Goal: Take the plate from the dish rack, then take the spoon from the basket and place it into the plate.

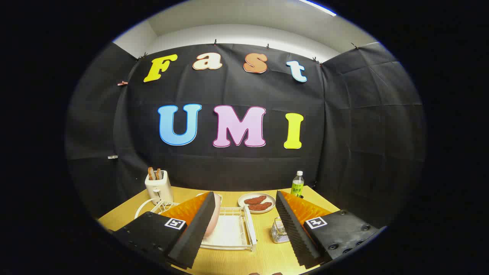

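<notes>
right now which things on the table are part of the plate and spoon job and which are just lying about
For the job: dish rack, pink plate standing in it, wire basket, the open tool.

Lying about: toaster, plate of meat, green bottle.

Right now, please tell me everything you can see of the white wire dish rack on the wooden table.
The white wire dish rack lies flat on the yellow wooden table, over a white tray. A pale pink plate stands upright at its left end, partly hidden behind the left finger. The open gripper hovers above, not touching. A white toaster stands beyond it.
</notes>
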`<action>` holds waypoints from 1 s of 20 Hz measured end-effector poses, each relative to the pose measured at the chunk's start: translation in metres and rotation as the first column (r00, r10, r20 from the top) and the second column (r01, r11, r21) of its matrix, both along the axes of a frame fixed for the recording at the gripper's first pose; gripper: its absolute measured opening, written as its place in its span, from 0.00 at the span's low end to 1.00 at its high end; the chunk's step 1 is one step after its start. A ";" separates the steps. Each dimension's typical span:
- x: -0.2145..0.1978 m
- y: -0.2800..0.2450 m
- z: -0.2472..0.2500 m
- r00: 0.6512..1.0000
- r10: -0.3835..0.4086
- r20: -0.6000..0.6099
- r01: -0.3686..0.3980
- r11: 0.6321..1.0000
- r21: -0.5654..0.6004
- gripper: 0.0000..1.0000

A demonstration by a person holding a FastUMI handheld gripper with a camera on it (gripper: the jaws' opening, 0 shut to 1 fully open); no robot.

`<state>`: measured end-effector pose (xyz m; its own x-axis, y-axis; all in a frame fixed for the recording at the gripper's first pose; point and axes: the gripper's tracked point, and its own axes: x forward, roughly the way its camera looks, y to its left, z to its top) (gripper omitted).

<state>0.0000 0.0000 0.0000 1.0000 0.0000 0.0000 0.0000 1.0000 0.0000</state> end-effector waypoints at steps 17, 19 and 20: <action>0.020 0.011 -0.015 0.998 -0.002 -0.069 0.004 1.000 0.017 0.98; 0.024 0.010 -0.016 0.996 -0.003 -0.086 0.002 1.000 -0.003 0.98; 0.028 0.011 -0.015 0.995 0.002 -0.099 -0.004 1.000 -0.011 0.97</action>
